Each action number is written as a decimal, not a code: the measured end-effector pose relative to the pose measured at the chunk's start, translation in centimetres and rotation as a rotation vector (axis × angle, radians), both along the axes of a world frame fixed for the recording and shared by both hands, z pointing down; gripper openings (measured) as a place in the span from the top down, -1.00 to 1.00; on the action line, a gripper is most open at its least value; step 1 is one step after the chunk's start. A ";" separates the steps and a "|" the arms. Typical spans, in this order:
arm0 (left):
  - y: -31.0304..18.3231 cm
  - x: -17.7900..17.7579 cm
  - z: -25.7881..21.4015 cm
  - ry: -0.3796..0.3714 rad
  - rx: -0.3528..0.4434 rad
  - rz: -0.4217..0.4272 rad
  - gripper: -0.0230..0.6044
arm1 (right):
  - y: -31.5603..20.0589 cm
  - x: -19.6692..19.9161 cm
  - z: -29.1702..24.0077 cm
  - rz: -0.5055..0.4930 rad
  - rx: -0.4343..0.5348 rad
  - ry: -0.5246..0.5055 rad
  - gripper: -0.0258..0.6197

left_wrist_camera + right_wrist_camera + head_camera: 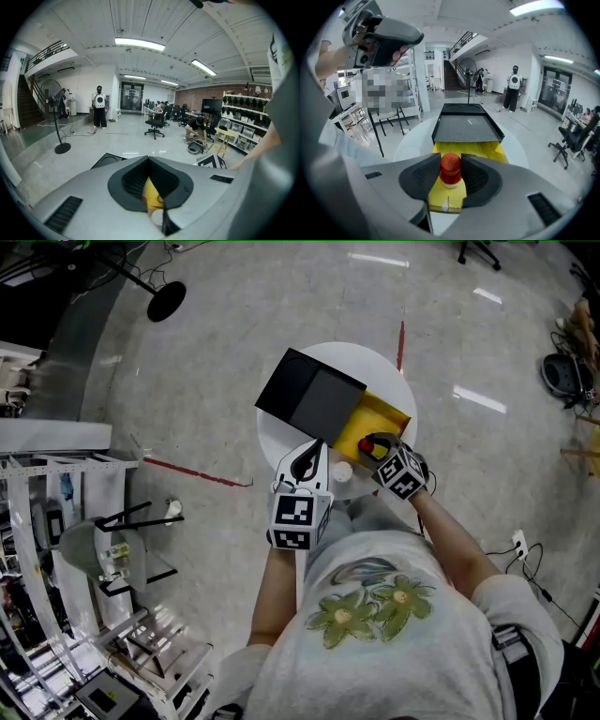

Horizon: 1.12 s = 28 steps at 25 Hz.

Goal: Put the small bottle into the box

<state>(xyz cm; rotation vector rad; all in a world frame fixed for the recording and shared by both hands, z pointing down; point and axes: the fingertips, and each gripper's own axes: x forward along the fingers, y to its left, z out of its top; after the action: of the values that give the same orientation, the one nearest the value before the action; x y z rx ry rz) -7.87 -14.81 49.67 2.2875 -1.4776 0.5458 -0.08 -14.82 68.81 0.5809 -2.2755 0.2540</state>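
My right gripper (451, 158) clamps the small red-capped bottle (451, 169) over the open yellow cardboard box (380, 413); left gripper (149, 160) has jaws together, empty.

Box (493, 151): matt yellow lining, matt black lid (466, 127). Bottle (450, 169): glossy red plastic cap. Table (415, 140): smooth white top. Floor (244, 324): polished, reflective.

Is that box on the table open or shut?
Open. The box shows its yellow inside, with the black lid lying off it, at the far side.
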 end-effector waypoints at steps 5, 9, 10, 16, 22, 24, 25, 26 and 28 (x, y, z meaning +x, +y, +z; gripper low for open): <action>0.7 -0.1 0.0 0.006 -0.006 0.005 0.93 | 0.1 -0.2 -0.2 0.010 0.011 -0.004 0.49; 0.6 0.1 -0.2 0.008 0.001 0.006 0.93 | 0.0 -0.4 -0.9 0.039 0.013 -0.055 0.46; 0.6 0.1 -0.3 0.009 0.005 0.006 0.93 | -0.1 -0.4 -1.3 0.049 0.017 -0.069 0.45; 1.6 0.6 -0.2 0.015 0.012 0.026 0.93 | -0.4 -0.4 -6.7 0.131 0.088 -0.180 0.52; 2.2 1.3 -1.6 0.021 0.044 0.040 0.93 | -0.3 0.5 -13.6 0.221 0.175 -0.293 0.73; 2.6 1.7 -2.2 0.025 0.059 0.045 0.93 | -0.1 1.0 -15.7 0.250 0.206 -0.330 0.88; 2.7 1.8 -2.6 0.026 0.067 0.044 0.93 | 0.1 1.2 -16.7 0.264 0.221 -0.348 0.91; 2.8 1.9 -3.0 0.029 0.075 0.045 0.93 | 0.4 1.4 -17.6 0.275 0.235 -0.365 0.91; 3.2 2.4 -3.6 0.036 0.091 0.051 0.93 | 0.9 1.9 -19.2 0.292 0.259 -0.394 0.91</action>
<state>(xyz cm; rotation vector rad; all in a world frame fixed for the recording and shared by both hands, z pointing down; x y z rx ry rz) -5.47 -11.59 46.10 2.3974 -1.4581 0.4576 1.77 -13.90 49.62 1.0818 -2.6193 0.2321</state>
